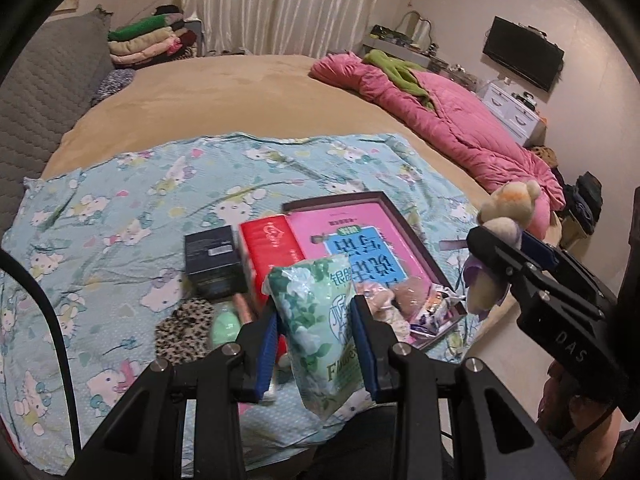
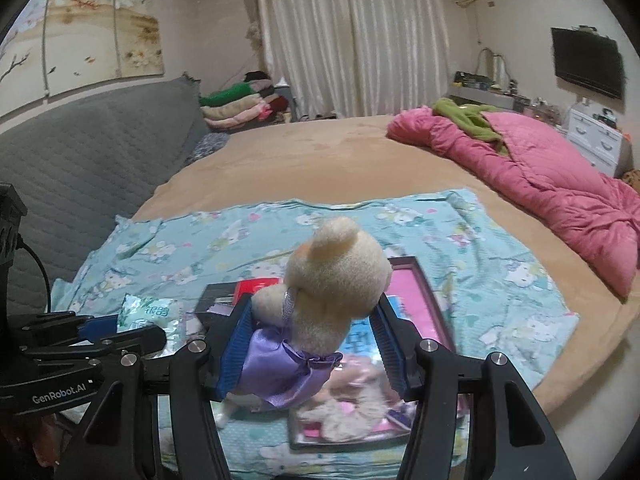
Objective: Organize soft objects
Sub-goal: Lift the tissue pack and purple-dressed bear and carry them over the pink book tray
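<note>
Bedroom, bed with blue patterned sheet [image 1: 120, 200]. We hold plush bear [image 2: 332, 280] clamped in right gripper [image 2: 312, 344] above open box [image 1: 400, 208]; soft, light, grip at torso. Left gripper [image 1: 316, 344] clamps tissue pack [image 1: 320, 320], crinkly, slippery, left of box. Sheet beyond box bare.

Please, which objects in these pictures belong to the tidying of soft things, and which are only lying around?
Part of the job:
- green flower-print packet, held in the left gripper
- teddy bear in purple dress, held in the right gripper
- shallow box with small plush toys

Just lying about:
- pink quilt
- folded clothes pile
- wall television
</note>
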{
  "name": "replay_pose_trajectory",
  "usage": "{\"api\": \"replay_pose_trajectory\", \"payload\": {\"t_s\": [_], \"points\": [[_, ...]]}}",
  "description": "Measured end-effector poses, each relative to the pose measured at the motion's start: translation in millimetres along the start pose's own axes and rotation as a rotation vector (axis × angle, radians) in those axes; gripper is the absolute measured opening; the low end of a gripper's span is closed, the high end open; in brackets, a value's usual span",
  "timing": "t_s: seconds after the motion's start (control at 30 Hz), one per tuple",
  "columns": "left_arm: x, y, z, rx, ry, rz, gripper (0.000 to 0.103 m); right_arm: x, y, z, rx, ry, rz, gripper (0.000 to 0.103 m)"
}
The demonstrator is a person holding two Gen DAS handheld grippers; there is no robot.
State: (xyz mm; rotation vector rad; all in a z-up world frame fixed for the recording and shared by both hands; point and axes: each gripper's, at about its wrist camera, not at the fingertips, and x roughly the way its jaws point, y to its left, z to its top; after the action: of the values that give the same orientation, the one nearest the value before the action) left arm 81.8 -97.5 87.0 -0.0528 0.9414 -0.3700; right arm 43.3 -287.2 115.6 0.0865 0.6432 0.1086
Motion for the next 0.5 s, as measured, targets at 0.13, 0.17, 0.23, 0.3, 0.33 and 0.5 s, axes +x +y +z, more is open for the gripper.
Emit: {"api": "replay_pose_trajectory", "payload": {"t_s": [0.13, 0.17, 0.23, 0.3, 0.33, 0.5], "points": [[11.7, -18.0, 2.4, 0.022, 0.019, -0.024, 0.035, 0.0, -20.0, -4.0, 0.017, 0.009, -0.042, 0.059], [16.0, -22.9, 2.7, 0.031, 0.025, -0.029, 0.035, 0.5, -25.0, -5.2, 0.021, 0.012, -0.049, 0.059], [24.4, -30.6, 2.4, 0.039, 0.037, -0.036, 0.035, 1.8, -33.8, -7.6, 0.034, 0.017, -0.059, 0.059], [33.9, -38.3, 1.4, 0.043, 0.052, -0.052, 0.035, 3.2, -41.9, -10.1, 0.045, 0.022, -0.068, 0.059], [38.4, -41.3, 0.9, 0.046, 0.060, -0.059, 0.035, 4.4, -46.6, -11.6, 0.055, 0.028, -0.072, 0.059], [60.3, -55.7, -2.7, 0.067, 0.089, -0.064, 0.035, 9.7, -59.1, -18.7, 0.063, 0.045, -0.097, 0.059]]}}
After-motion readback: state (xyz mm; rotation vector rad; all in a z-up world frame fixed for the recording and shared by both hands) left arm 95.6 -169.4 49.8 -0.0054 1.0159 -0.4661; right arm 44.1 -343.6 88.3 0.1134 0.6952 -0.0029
